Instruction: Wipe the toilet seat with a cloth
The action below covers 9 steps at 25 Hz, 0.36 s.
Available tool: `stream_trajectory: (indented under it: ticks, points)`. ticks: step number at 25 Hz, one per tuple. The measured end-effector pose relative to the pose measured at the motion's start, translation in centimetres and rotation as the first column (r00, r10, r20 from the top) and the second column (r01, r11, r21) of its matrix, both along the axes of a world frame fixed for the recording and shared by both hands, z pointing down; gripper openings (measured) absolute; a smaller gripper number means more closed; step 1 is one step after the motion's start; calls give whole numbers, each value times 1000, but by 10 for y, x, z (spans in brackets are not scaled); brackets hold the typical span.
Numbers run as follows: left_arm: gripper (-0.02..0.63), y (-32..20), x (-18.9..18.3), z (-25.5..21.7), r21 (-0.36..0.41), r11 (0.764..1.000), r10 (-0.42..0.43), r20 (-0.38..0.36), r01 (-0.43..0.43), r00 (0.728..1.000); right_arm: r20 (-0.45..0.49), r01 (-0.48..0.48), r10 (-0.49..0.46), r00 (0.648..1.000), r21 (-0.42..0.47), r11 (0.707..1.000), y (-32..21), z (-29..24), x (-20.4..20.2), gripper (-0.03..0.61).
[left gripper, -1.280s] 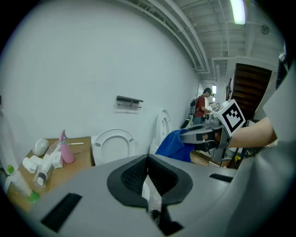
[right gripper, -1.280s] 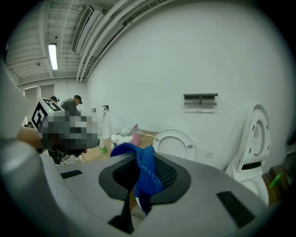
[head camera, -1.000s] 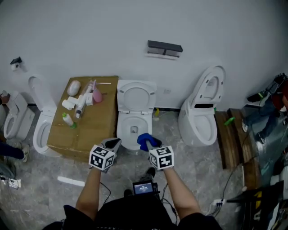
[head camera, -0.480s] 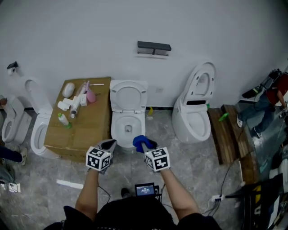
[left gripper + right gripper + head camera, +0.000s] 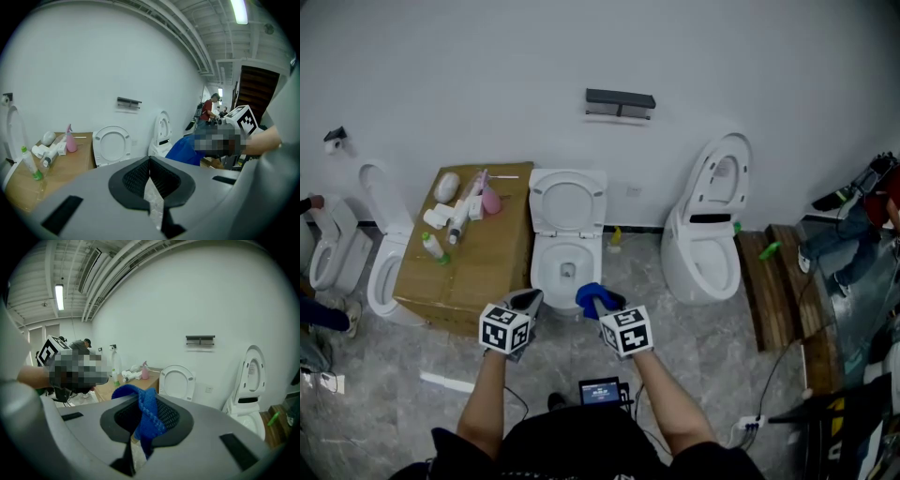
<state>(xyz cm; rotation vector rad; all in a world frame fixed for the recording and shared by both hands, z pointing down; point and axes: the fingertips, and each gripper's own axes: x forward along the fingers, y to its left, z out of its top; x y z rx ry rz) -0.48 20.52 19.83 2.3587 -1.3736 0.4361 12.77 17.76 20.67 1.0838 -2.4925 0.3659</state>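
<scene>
Right gripper [image 5: 600, 303] clamps a bunched blue cloth [image 5: 590, 292] just short of the front rim of the open toilet [image 5: 546, 281]; left gripper [image 5: 526, 302] is clenched on nothing. Soft, light and limp, the cloth probably wipes best pinched at a fold.

Glossy toilet [image 5: 567, 202], nubbly blue cloth [image 5: 146, 416], matt cardboard box [image 5: 483, 258], perhaps stone floor [image 5: 694, 328]

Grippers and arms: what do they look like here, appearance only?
Both the left gripper and right gripper have pale grey bodies, black ribbed pads lining the jaws, and a white cube with black square markers at the back. The person's forearms are bare; a black short-sleeved top shows at the shoulders.
</scene>
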Motion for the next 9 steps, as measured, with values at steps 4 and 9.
stream_trajectory:
  ticks: [4,9]
  points:
    - [12,-1,8,-1,3,1000,-6,13,6,1000,3,11,-11,1000,3,1000,-2,-1,6,60]
    - [12,2,13,6,-6,1000,-14,31,14,999,5,21,-21,1000,0,1000,-1,2,11,60]
